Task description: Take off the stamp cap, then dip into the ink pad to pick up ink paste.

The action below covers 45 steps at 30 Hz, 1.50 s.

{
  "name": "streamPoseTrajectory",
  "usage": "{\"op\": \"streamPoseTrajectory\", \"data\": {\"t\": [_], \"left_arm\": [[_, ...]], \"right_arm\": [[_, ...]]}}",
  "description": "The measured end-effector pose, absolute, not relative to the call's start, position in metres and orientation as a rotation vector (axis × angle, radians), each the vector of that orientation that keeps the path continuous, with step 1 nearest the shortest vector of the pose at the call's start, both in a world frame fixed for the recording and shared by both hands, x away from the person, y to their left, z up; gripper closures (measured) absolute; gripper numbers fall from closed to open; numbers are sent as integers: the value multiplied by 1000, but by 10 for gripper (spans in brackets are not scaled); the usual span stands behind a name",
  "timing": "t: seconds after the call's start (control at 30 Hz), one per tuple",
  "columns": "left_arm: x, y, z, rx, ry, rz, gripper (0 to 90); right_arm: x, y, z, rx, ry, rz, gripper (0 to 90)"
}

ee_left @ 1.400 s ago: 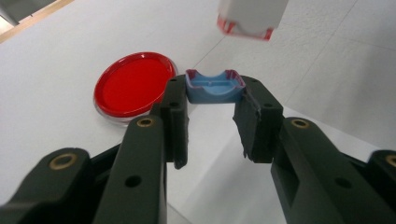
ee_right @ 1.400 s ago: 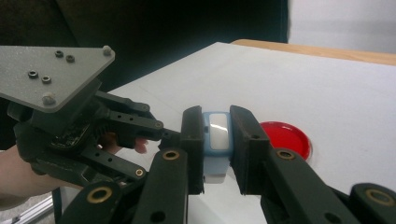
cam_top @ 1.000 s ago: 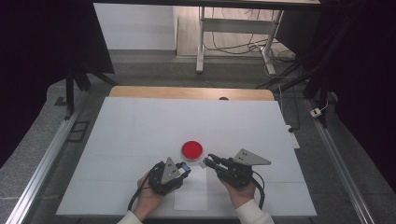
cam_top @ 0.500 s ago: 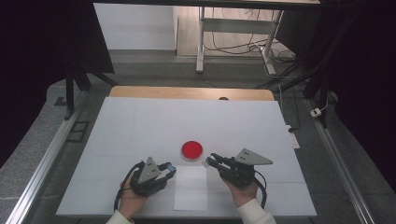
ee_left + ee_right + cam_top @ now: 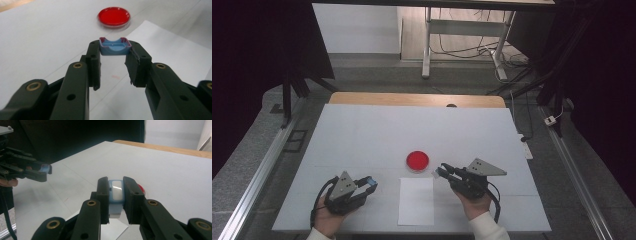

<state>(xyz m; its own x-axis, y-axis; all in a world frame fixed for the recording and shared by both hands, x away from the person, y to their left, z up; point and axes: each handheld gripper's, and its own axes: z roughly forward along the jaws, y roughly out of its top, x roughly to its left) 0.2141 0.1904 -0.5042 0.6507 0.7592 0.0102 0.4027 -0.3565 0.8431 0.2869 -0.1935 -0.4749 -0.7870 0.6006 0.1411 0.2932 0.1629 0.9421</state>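
A round red disc (image 5: 417,160) lies flat on the white table, just beyond a white sheet of paper (image 5: 416,200). My left gripper (image 5: 370,184) hovers left of the sheet, shut on a small blue cap-like piece (image 5: 115,48) with reddish edges, and the red disc (image 5: 114,16) lies ahead of it. My right gripper (image 5: 441,172) is right of the disc, shut on a light-blue block with a white face (image 5: 116,191). The disc (image 5: 140,188) peeks out behind its jaw. The left gripper (image 5: 42,171) shows at far left in the right gripper view.
The table top (image 5: 362,135) is a broad white board with a wooden strip along its far edge (image 5: 417,99). Metal rails run along both sides, and a table frame with cables stands on the floor beyond.
My left gripper has drawn away leftward and toward the near edge with the blue piece, parting from the right gripper beside the disc. The right gripper has hardly moved.
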Motion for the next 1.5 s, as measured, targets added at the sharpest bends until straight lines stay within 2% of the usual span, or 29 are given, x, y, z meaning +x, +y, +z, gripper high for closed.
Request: {"op": "streamPoseTrajectory", "data": {"t": [0.3, 0.9, 1.5], "left_arm": [[207, 214, -507, 1961, 967, 520, 650], [211, 215, -507, 1962, 973, 517, 650], [211, 214, -508, 1965, 974, 511, 650]], "right_arm": [[290, -199, -475, 866, 2174, 1651, 756], [292, -197, -472, 848, 2169, 1660, 756], [312, -182, -449, 832, 2187, 1613, 757]]}}
